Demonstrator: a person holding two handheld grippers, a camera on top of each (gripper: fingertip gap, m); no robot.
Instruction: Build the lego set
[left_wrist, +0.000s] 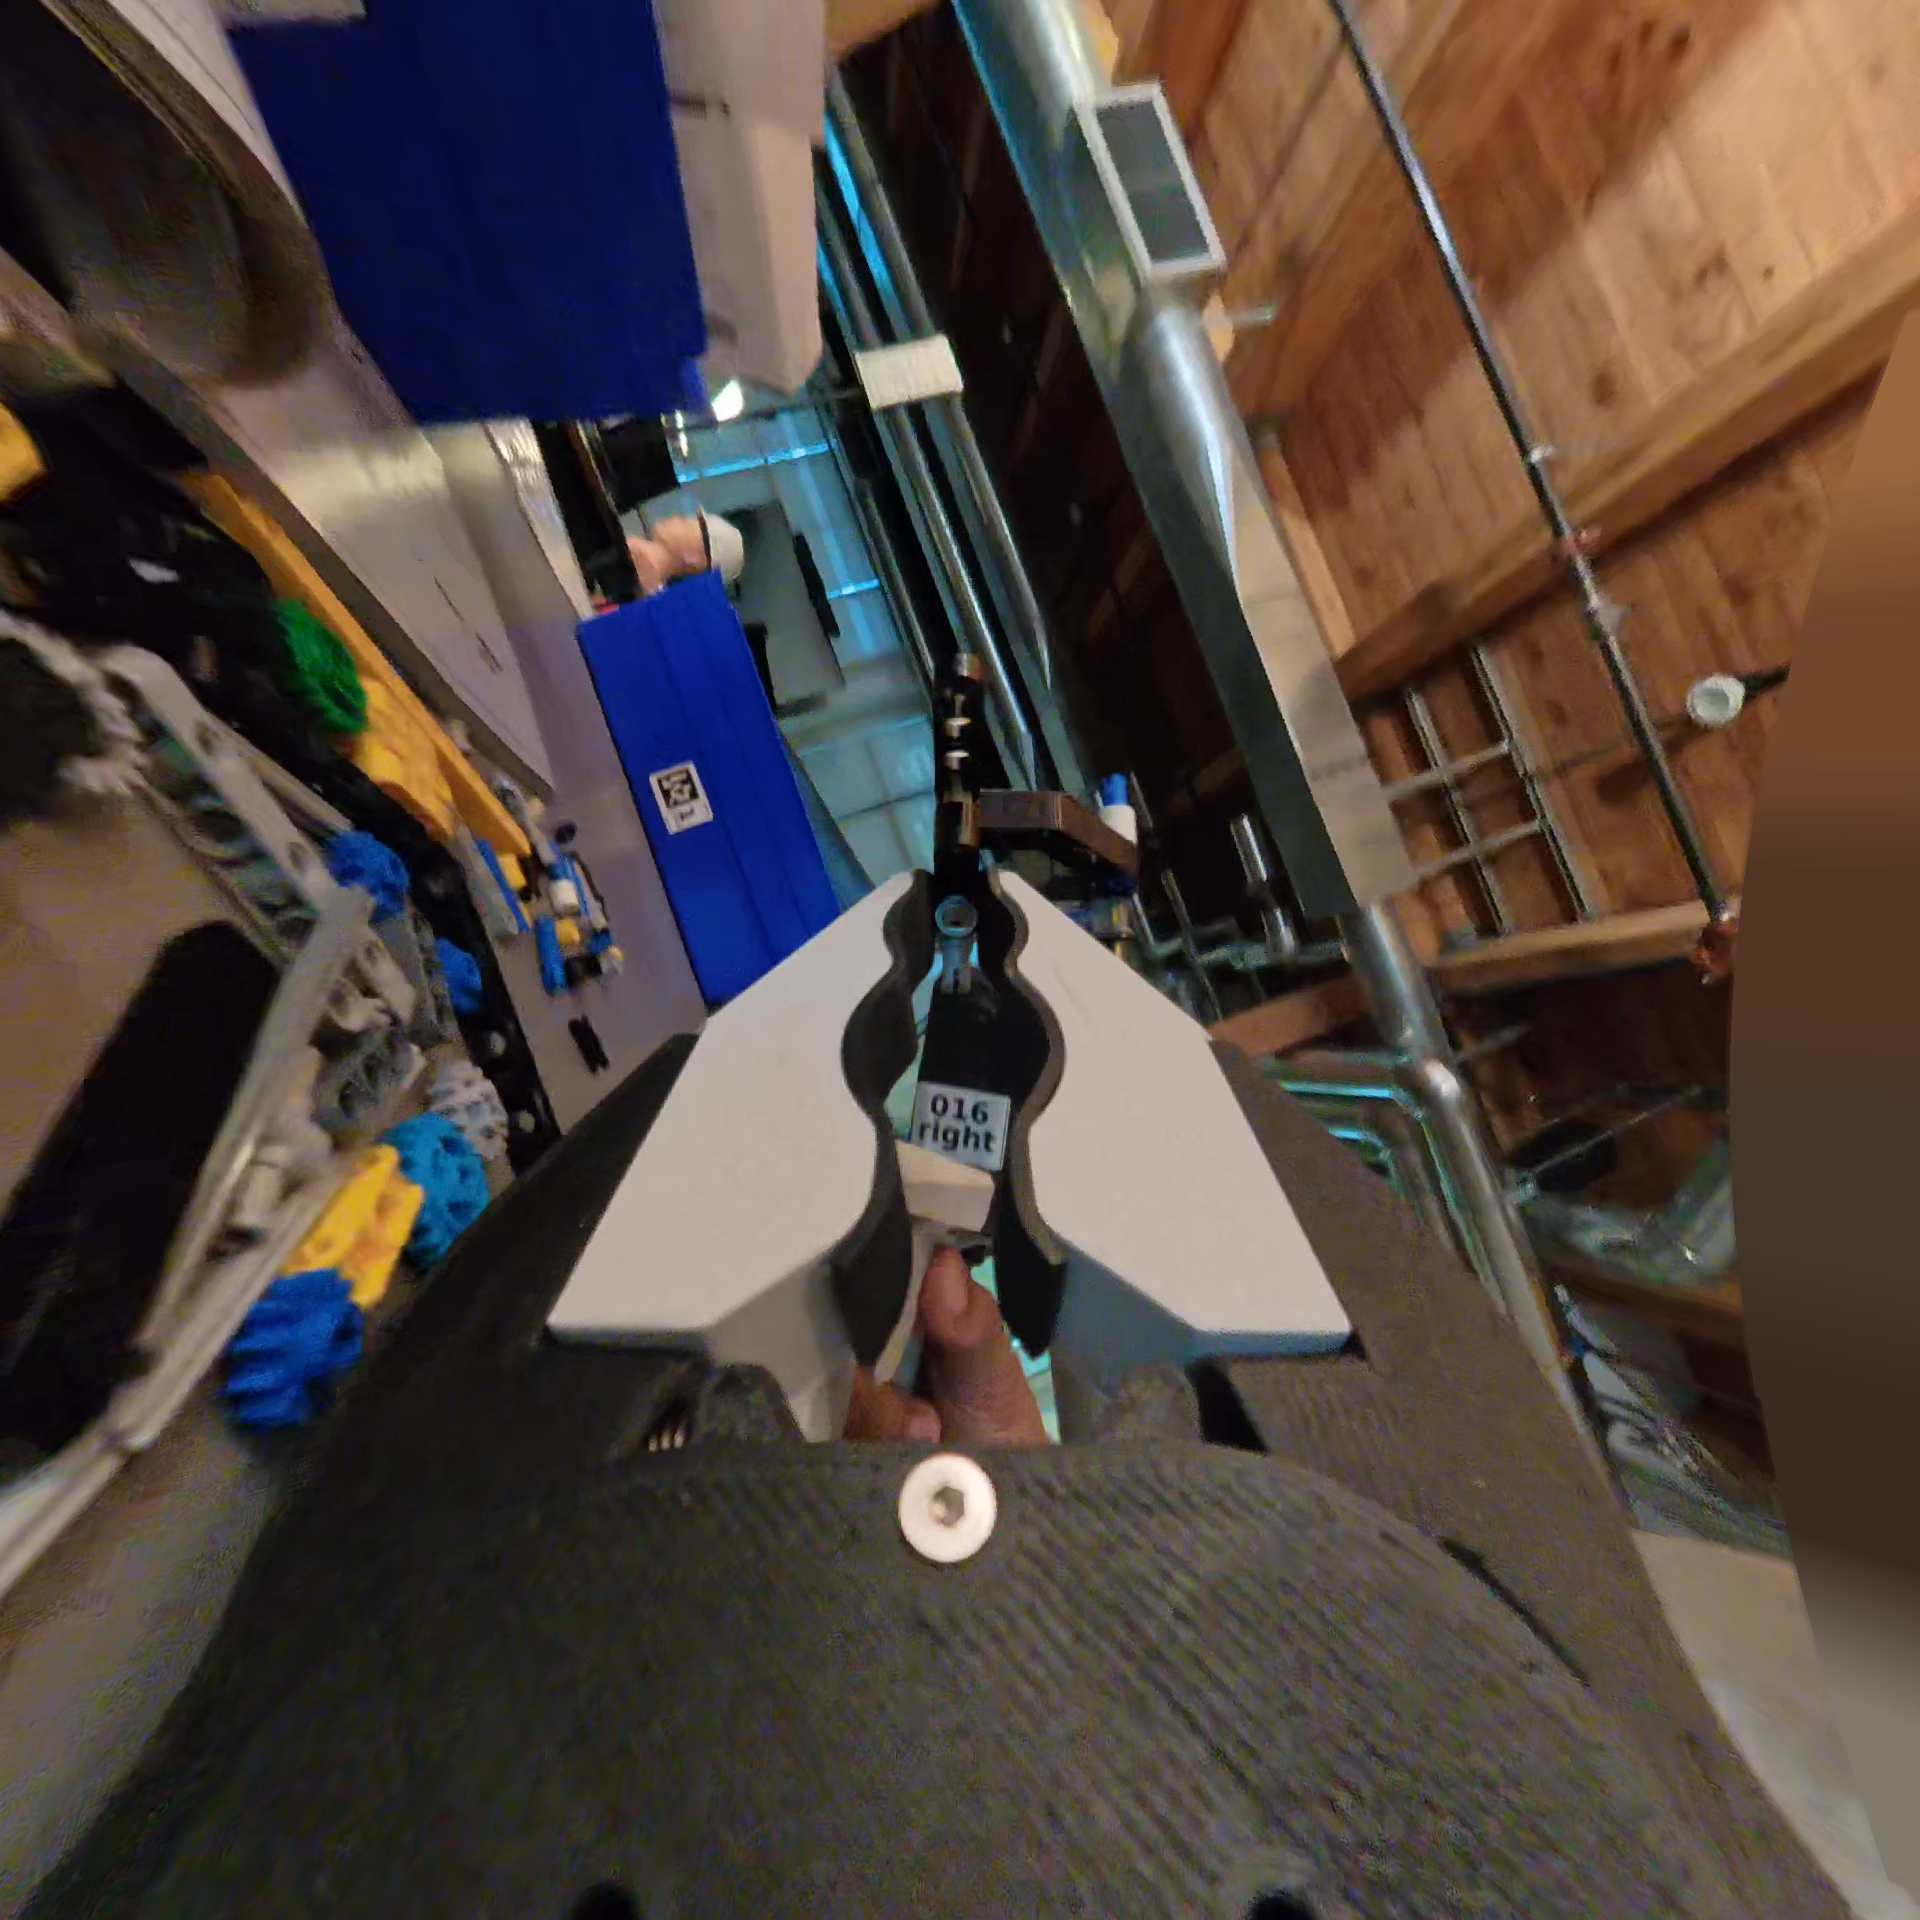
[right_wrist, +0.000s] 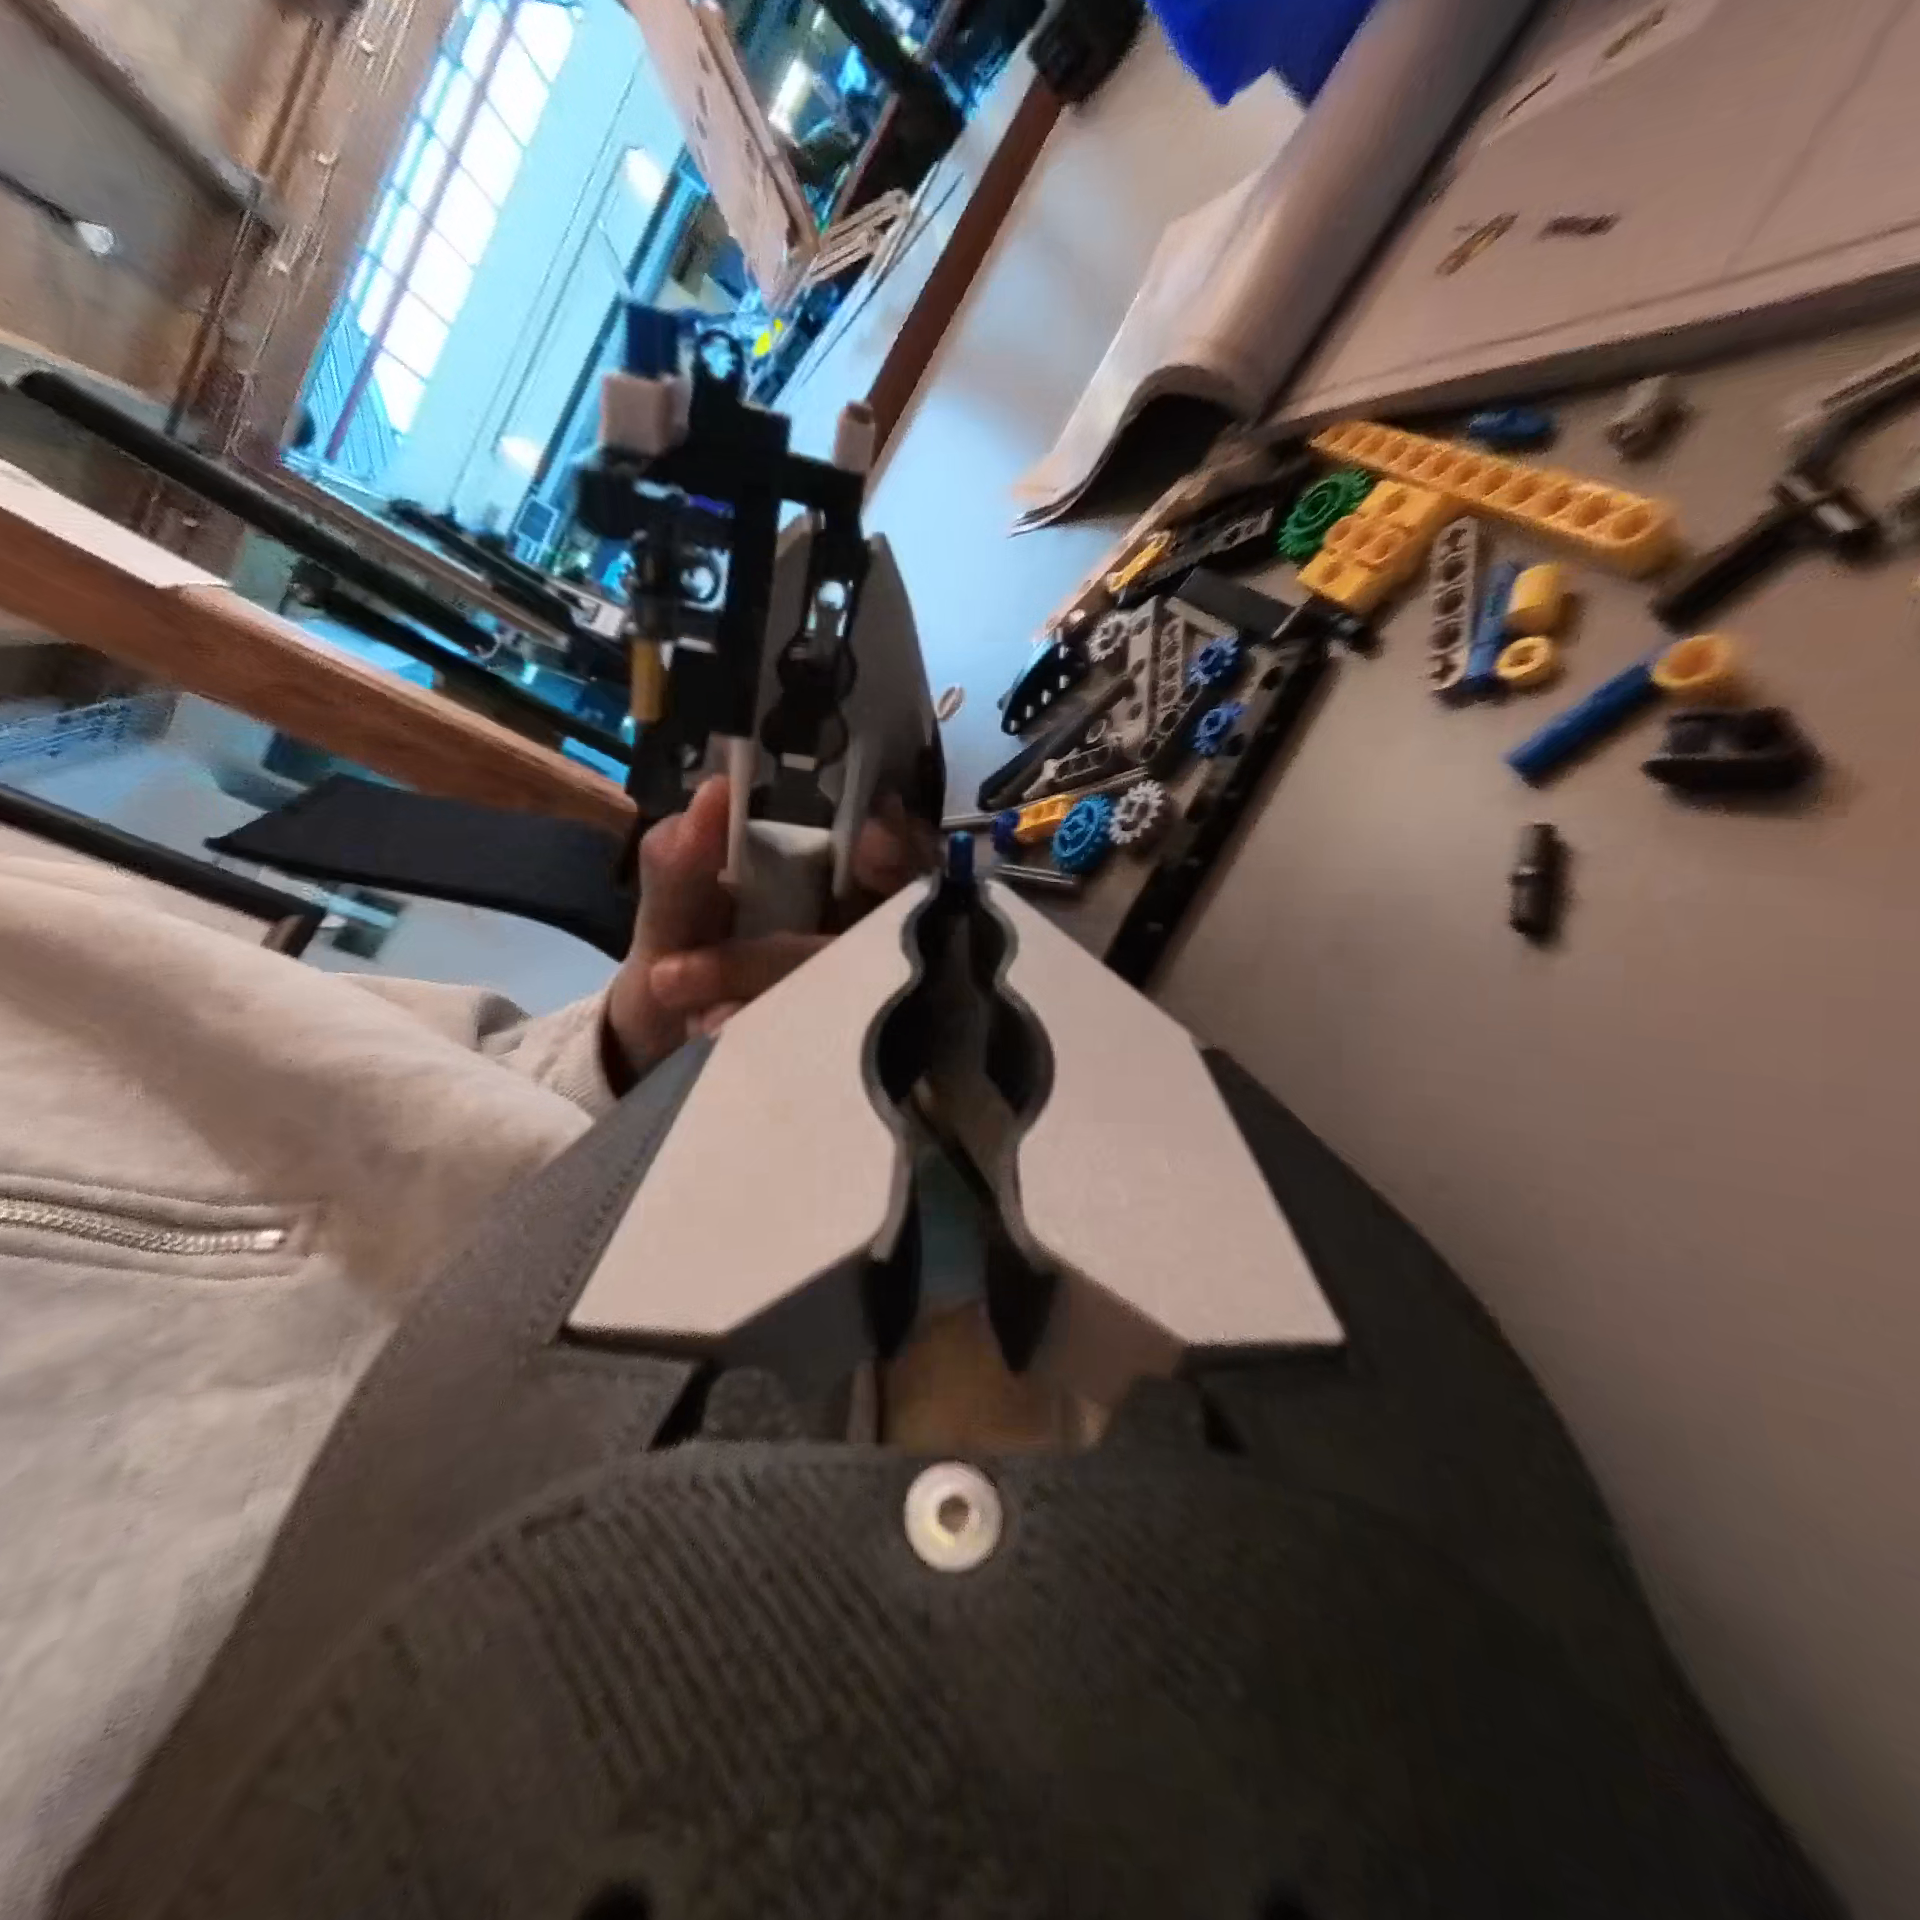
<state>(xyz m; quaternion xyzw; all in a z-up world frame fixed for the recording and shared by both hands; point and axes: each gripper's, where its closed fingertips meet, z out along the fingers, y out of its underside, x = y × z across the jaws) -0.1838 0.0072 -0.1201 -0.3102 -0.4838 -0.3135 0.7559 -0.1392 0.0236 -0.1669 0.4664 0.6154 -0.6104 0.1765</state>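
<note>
My left gripper (left_wrist: 954, 883) is shut on a black lego assembly (left_wrist: 958, 769) that sticks out past its tips, held up in the air. The same assembly (right_wrist: 727, 499), with a yellow pin and white pieces on it, shows in the right wrist view, gripped by the left gripper (right_wrist: 831, 561). My right gripper (right_wrist: 958, 896) is shut on a small dark blue pin (right_wrist: 958, 857), just right of and below the assembly and apart from it. Through the left gripper's gap the right gripper (left_wrist: 956, 997) shows, pointing back with the blue pin (left_wrist: 954, 923) at its tip.
Loose lego parts lie on the grey table (right_wrist: 1558, 1143): a yellow beam (right_wrist: 1496, 499), a green gear (right_wrist: 1322, 511), blue gears (right_wrist: 1081, 831), black beams (right_wrist: 1226, 790). An open booklet (right_wrist: 1195, 343) lies behind them. A blue box (left_wrist: 717, 790) stands at the back. A hand (right_wrist: 686, 914) holds the left gripper. The gap from one gripper's tips to the other's is roughly 7 centimeters.
</note>
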